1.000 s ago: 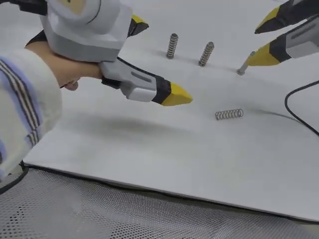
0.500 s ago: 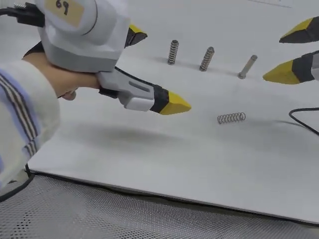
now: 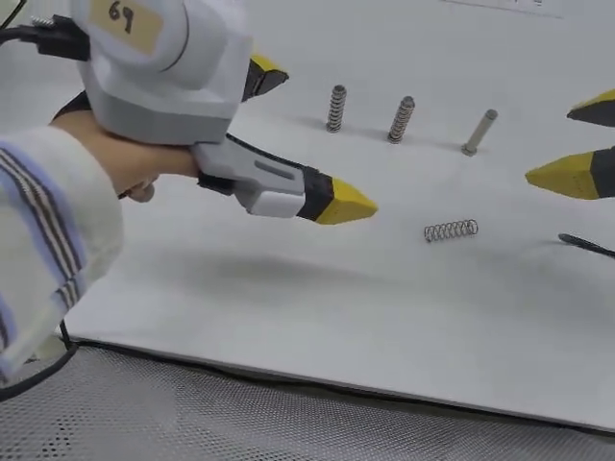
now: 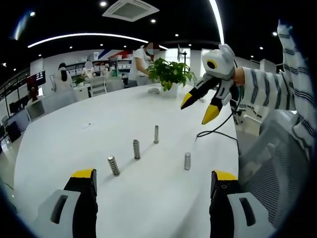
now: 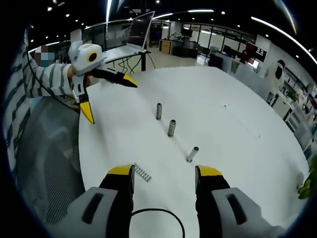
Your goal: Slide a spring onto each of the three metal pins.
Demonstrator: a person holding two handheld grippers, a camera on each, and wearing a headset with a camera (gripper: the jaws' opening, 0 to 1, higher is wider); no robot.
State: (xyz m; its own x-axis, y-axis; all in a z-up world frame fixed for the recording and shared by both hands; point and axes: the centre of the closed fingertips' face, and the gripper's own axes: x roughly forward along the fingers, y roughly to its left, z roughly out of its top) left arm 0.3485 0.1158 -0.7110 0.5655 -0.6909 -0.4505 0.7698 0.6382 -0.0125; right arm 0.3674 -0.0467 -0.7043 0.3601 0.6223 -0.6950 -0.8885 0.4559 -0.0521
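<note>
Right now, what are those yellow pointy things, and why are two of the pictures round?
Those are grabbing tools, like big tweezers. A person holds one in each hand. The left gripper and the right gripper both have their yellow-tipped jaws open and hold nothing. The flat picture comes from a camera on the person's head, looking down. Each round picture comes from a small camera riding on one gripper, looking out between its jaws. Three metal pins stand on the white table. In the head view, the left pin and the middle pin wear springs. The bare pin has none. One loose spring lies flat on the table.
</note>
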